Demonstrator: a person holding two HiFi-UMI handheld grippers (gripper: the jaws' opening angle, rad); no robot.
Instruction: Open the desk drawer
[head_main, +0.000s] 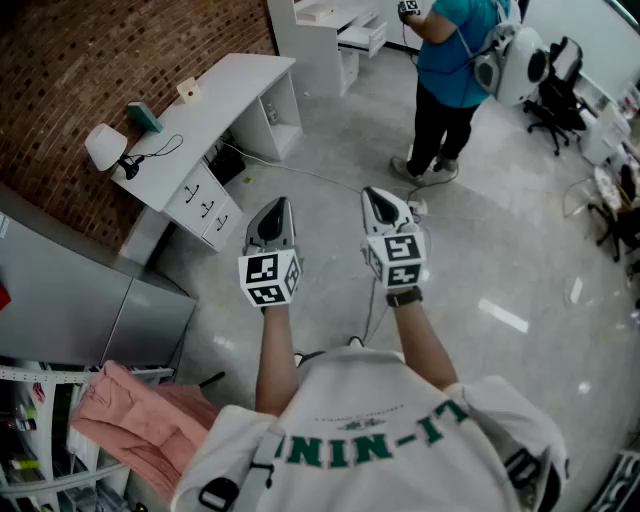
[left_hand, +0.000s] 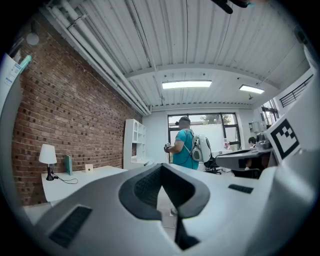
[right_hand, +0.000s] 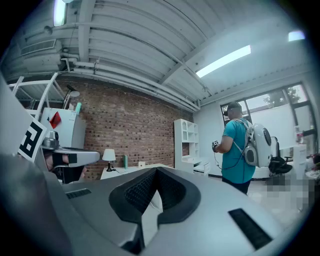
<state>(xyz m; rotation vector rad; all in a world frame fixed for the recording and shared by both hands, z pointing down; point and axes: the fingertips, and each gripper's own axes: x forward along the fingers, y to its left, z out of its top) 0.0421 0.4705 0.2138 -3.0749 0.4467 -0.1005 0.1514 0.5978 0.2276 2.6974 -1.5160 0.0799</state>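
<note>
Only in the head view are the closed drawer fronts (head_main: 207, 207) of the long white desk (head_main: 215, 95) seen; in both gripper views just its top with a small white lamp (left_hand: 48, 155) is shown. The left gripper (head_main: 276, 207) and the right gripper (head_main: 377, 196) are held level, jaws pressed together on nothing. The drawers lie well apart, ahead and left of the left gripper. The desk's long axis runs from lower left to upper right, the fronts being turned toward the grey floor (head_main: 500, 260).
</note>
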